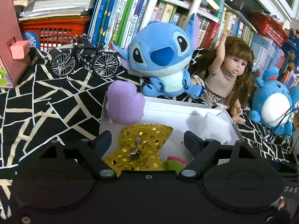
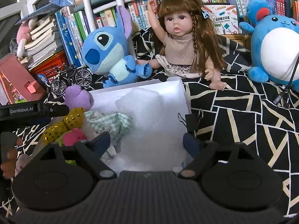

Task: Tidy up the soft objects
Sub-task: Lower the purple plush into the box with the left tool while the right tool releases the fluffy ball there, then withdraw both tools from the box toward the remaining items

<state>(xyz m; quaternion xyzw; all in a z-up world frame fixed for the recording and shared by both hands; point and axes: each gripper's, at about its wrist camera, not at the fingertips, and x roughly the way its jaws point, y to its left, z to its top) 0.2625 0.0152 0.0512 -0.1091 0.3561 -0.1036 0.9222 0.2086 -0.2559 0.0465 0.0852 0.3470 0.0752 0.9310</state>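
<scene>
A white box lies on the black patterned cloth. In it are a purple plush, a gold sequin bow, a pink and green soft piece, a green checked cloth and white foam. My left gripper is open over the bow, holding nothing. My right gripper is open over the box's near end, beside the checked cloth. The left gripper's body shows at the left of the right wrist view.
Behind the box sit a blue Stitch plush, a doll and a round blue plush. A model bicycle, a pink box, a red crate and books stand further back. A binder clip grips the box's right wall.
</scene>
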